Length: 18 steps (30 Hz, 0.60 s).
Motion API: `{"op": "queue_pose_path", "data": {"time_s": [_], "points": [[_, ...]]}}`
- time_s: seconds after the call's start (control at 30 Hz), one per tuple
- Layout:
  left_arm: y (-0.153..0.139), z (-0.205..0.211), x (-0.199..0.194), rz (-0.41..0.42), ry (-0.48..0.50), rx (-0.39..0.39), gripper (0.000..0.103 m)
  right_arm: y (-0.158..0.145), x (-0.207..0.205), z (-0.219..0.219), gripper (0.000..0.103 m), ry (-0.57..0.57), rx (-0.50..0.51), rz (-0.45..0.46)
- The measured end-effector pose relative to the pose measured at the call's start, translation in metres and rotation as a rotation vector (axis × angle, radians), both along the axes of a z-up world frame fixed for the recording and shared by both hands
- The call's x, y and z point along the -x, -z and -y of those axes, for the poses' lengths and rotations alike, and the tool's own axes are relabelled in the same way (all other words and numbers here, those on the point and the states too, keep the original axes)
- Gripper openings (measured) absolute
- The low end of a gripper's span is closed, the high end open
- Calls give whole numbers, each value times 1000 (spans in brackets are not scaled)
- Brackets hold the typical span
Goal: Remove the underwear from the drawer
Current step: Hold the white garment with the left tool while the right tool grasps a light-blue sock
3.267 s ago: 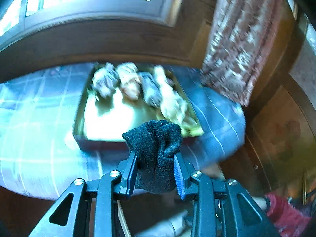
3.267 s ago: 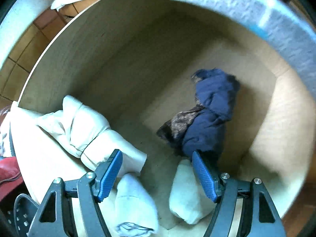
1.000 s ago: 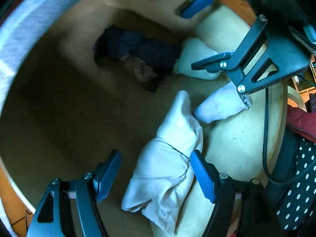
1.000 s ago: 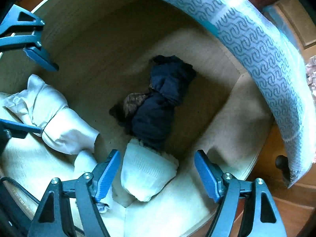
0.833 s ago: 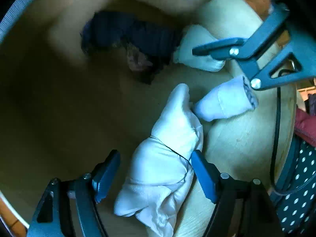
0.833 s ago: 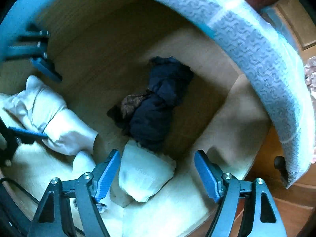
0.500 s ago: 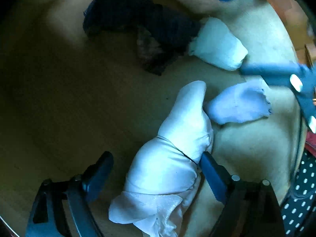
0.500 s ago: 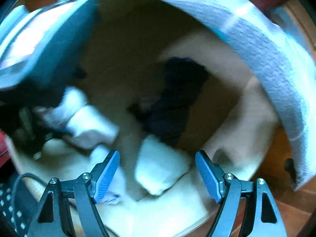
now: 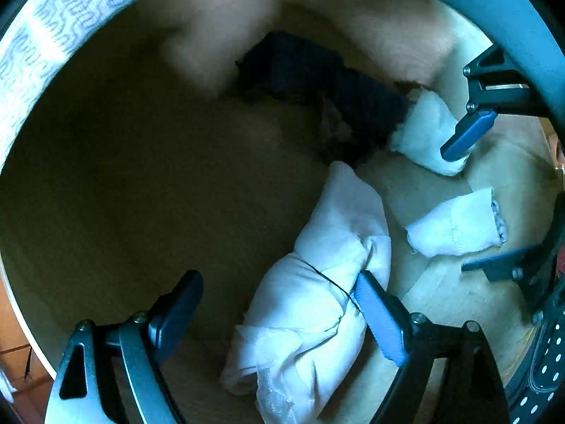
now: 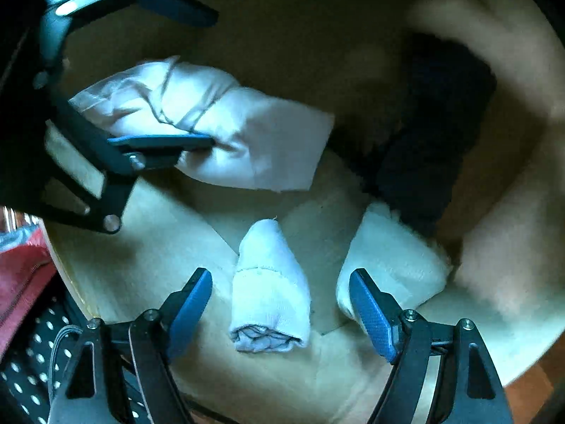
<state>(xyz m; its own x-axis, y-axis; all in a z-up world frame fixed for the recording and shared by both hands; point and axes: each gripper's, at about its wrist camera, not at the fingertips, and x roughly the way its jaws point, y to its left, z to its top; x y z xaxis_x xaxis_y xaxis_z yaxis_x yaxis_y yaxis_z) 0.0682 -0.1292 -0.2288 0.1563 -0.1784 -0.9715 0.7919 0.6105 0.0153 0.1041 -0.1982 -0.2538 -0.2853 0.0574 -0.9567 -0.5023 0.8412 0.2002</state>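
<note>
Both tools down in drawer (image 9: 106,176). L gripper (image 9: 279,314) wide, closing round big white bundle (image 9: 317,300), R-side pad touching, no squeeze yet. R gripper (image 10: 280,304) wide, empty, straddling small white roll (image 10: 270,293). Best centre each before pinching, grab mid-bundle. Pale wood floor, dim; dark bundle (image 9: 317,81) at back.

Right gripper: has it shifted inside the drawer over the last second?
Yes. The right gripper has swung left: a second ago its jaws framed the cream roll; now they frame the small white roll left of it.
</note>
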Motion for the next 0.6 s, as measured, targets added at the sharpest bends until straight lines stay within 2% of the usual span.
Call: {"op": "queue_pose_path", "data": {"time_s": [0.17,0.27,0.33,0.4,0.5,0.57,0.6], "points": [[0,4,-6,7,-1,-14,89,4,-4,13,76,48,-6,-46],[0,5,5,-17,40,-56,89,10,-5,18,71,85,-24,-94],[4,9,9,-42,65,-67,89,20,-6,18,60,114,-31,-147],[8,7,16,-64,80,-72,88,30,-9,18,59,140,-23,-168],[7,4,18,-65,74,-65,88,37,-9,16,46,98,16,-142],[8,4,16,-76,70,-65,88,32,-10,19,41,92,13,-115],[9,5,14,-86,67,-65,88,25,-14,23,35,101,15,-77]]}}
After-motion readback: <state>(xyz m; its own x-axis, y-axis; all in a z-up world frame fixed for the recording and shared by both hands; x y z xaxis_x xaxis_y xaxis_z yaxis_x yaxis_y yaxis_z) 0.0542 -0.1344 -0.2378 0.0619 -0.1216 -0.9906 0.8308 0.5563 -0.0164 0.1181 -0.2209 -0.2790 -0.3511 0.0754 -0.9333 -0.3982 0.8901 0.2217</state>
